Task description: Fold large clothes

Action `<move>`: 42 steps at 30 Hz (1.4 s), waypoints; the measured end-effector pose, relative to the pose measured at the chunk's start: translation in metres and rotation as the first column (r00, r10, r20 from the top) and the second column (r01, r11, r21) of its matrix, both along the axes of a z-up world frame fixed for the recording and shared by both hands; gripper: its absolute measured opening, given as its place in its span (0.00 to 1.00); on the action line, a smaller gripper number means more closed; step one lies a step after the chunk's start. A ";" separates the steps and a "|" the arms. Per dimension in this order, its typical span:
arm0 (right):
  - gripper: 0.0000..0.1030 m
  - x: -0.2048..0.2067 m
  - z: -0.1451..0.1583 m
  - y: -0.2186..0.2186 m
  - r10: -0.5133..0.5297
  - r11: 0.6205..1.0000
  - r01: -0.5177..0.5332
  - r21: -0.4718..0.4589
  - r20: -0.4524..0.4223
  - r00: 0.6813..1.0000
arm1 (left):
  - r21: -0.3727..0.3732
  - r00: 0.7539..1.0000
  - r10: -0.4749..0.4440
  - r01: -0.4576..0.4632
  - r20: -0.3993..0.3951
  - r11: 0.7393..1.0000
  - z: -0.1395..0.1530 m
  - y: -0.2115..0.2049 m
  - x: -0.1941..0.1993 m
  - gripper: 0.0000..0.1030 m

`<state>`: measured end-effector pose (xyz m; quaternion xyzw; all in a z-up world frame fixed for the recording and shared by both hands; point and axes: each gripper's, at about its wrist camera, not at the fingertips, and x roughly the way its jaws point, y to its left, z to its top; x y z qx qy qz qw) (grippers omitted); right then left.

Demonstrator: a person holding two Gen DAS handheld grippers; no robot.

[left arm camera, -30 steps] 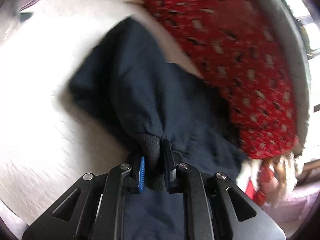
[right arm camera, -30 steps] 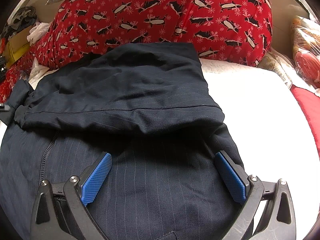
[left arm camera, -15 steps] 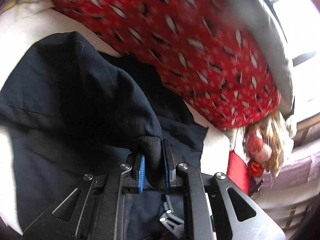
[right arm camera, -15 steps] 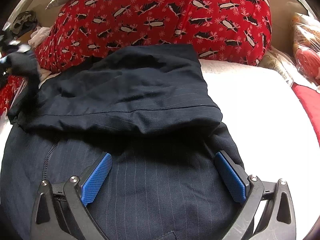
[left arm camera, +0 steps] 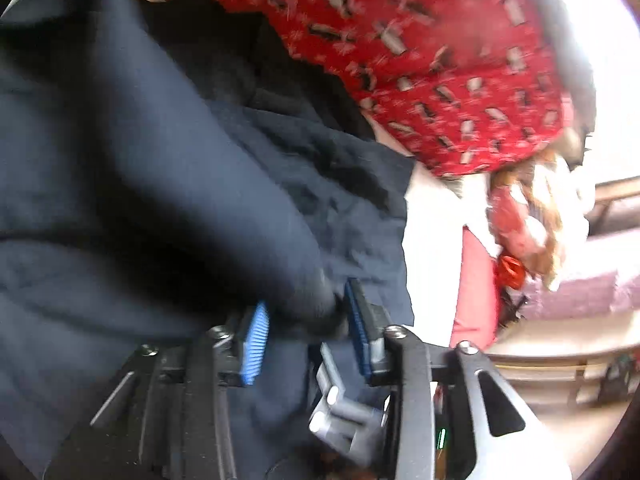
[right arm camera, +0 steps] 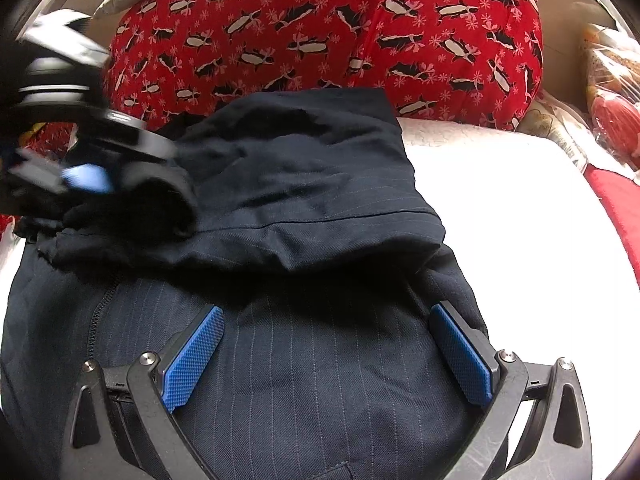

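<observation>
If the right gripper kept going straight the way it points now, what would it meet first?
Probably the folded-over layer of the navy jacket directly ahead of the open right gripper, whose fingers hover over the pinstriped body. Beyond it sits the red penguin-print bedding; depth is unclear.

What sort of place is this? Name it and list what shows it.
Probably a bedroom, with the work done on a bed. The navy jacket lies on a white quilted cover, a big red penguin-print pillow sits behind it, and a doll with reddish hair lies at the edge.
</observation>
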<state>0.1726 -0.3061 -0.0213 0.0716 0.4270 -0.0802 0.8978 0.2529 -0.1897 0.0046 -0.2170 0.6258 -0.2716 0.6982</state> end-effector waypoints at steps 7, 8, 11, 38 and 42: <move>0.96 0.010 0.056 0.018 0.099 0.993 -0.105 0.046 0.119 0.988 | -0.066 0.965 0.258 -0.255 0.039 0.965 -0.011 0.139 -0.011 0.47; 0.96 0.015 0.060 0.027 0.141 0.988 -0.146 0.042 0.117 0.983 | -0.075 0.957 0.290 -0.288 0.014 0.955 -0.019 0.152 -0.009 0.47; 0.96 0.031 0.060 0.071 0.293 0.952 -0.284 -0.116 0.075 0.953 | -0.128 0.946 0.321 -0.323 -0.039 0.938 -0.034 0.168 -0.006 0.47; 0.23 0.039 0.029 -0.113 -0.315 0.671 0.231 0.705 -0.011 0.949 | -0.124 0.938 0.336 -0.325 0.079 0.937 -0.034 0.169 -0.006 0.47; 0.63 0.042 0.031 -0.099 -0.286 0.693 0.179 0.698 0.038 0.958 | -0.144 0.925 0.374 -0.362 0.072 0.921 -0.033 0.172 0.005 0.48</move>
